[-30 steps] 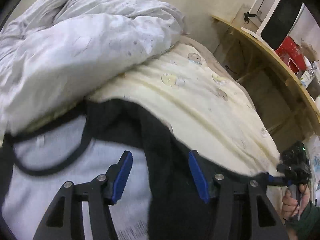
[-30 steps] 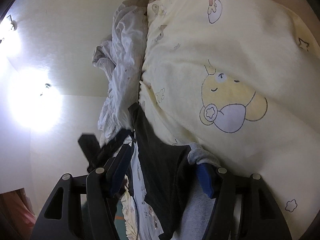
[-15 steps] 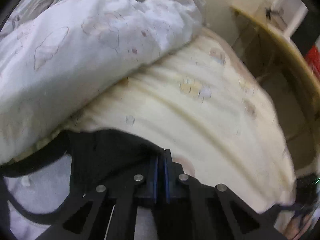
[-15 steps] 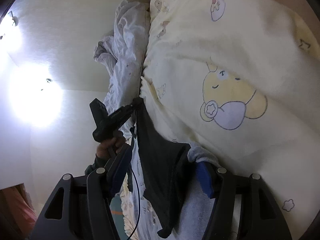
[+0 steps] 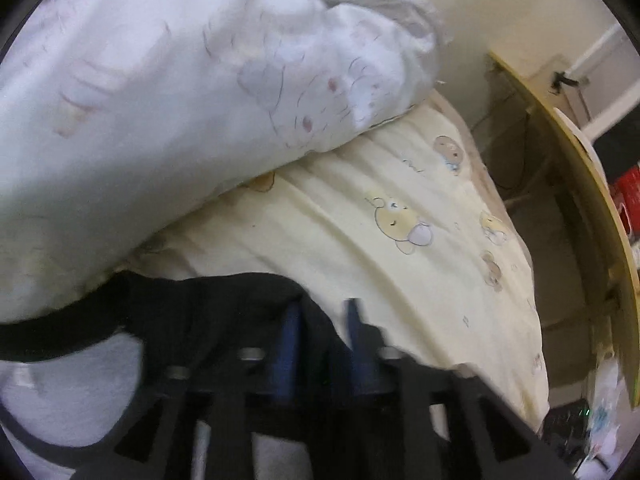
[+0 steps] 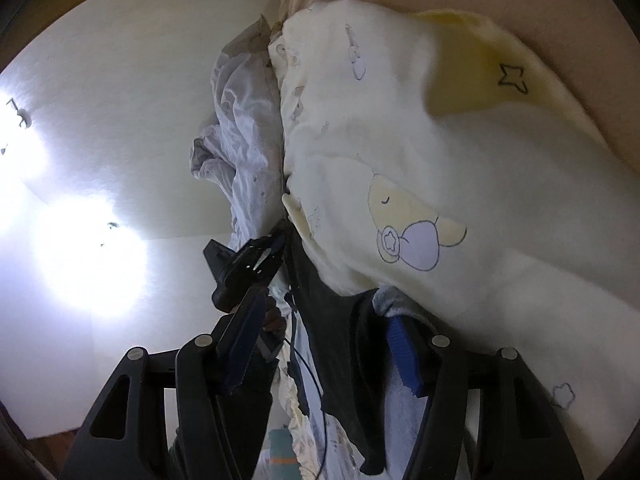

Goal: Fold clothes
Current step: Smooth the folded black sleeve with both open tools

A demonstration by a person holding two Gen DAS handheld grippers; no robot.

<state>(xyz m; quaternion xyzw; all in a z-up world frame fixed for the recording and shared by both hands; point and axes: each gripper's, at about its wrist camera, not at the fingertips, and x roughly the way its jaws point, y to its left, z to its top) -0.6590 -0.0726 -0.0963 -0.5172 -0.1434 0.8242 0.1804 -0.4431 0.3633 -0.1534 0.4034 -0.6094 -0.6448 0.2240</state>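
Note:
A grey shirt (image 5: 60, 392) with a black neckline and black sleeve (image 5: 200, 312) lies on the bed. In the left wrist view my left gripper (image 5: 322, 340) sits at the edge of the black sleeve. Its jaws are opening, the blue pads (image 5: 288, 344) stand apart, and dark cloth lies between them. In the right wrist view my right gripper (image 6: 324, 344) stands wide over the same shirt (image 6: 396, 400). The black sleeve (image 6: 340, 340) hangs loose between its fingers and grey cloth touches the right pad (image 6: 404, 360). The left gripper (image 6: 280, 240) shows there at the sleeve's far end, held by a hand (image 6: 274, 316).
A rumpled white duvet (image 5: 160, 100) is heaped on the left of the bed. The yellow bear-print sheet (image 5: 400, 240) covers the rest. A wooden desk edge (image 5: 580, 200) with a red box (image 5: 628, 188) runs along the right. Bright lamps (image 6: 88, 256) glare on the wall.
My left jaws closed on the black sleeve edge, then parted again. The left gripper moved along the sleeve toward the duvet. The right gripper rolled a little and stayed wide.

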